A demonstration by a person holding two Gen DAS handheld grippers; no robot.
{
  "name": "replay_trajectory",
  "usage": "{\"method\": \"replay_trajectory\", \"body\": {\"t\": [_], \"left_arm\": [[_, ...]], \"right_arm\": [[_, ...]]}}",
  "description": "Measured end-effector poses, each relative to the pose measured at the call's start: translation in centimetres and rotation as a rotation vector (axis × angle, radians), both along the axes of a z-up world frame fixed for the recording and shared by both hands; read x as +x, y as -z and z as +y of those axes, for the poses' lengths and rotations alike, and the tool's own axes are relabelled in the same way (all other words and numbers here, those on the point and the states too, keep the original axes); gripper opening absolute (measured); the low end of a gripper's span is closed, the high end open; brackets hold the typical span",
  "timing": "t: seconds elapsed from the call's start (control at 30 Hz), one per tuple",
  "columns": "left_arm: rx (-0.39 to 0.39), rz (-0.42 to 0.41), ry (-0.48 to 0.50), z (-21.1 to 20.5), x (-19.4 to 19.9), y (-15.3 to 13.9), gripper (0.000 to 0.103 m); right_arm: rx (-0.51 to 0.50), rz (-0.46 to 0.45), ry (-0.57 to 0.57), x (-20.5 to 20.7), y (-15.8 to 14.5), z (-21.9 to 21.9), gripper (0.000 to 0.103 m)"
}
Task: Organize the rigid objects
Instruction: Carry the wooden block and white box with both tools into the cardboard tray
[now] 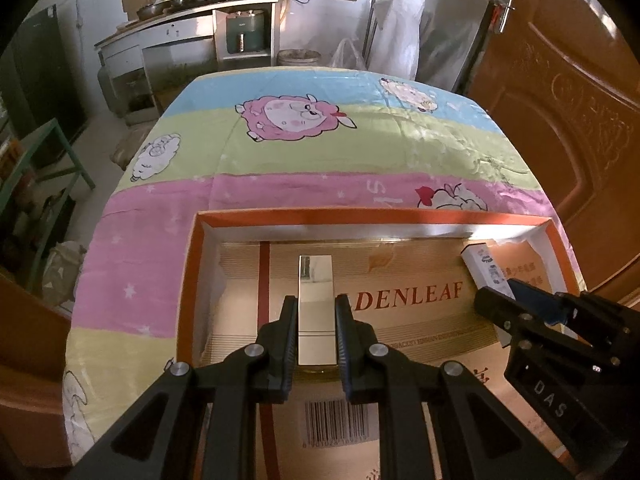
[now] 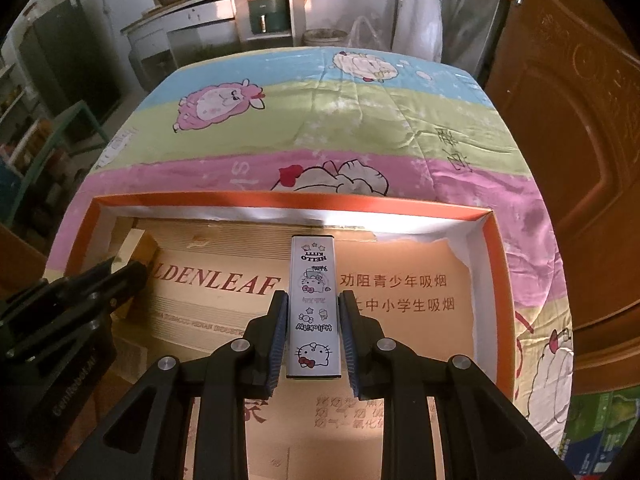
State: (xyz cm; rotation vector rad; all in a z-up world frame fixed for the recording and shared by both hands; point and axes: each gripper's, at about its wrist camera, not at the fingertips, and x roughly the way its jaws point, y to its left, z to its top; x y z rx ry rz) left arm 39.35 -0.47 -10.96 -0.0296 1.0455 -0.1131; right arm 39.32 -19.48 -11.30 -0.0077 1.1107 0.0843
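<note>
- a mirrored gold bar (image 1: 316, 308) is pinched by the left gripper (image 1: 316, 344) fingers over the orange-rimmed box (image 1: 360, 215).
- a hello kitty case (image 2: 314, 308) is pinched by the right gripper (image 2: 314, 340) fingers over the same box.

Readable text: cardboard sheet (image 2: 224, 308) lining the orange box (image 2: 280, 202) reads "LDENLEAF" in red in my right view, "DENLEAF" in my left; beside it red Chinese lines "劝阻青少年吸烟" and "中小学生吸烟"; barcode (image 1: 335, 420) on it, digits not legible; white slim case (image 2: 314, 308) in my right tool (image 2: 314, 344) says "HELLO KITTY"; my right tool's body reads "DAS".
</note>
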Motion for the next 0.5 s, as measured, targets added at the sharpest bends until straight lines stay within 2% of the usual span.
{"method": "replay_trajectory", "body": {"t": [0.27, 0.43, 0.5], "left_arm": [[0.0, -0.007, 0.002, -0.06, 0.04, 0.48, 0.019], [-0.042, -0.015, -0.029, 0.69, -0.24, 0.54, 0.019], [-0.03, -0.015, -0.048, 0.83, -0.23, 0.5, 0.019]], "right_arm": [[-0.016, -0.006, -0.003, 0.08, 0.37, 0.09, 0.027], [-0.012, -0.007, -0.002, 0.07, 0.39, 0.04, 0.027], [-0.008, -0.007, -0.002, 0.07, 0.41, -0.02, 0.027]]}}
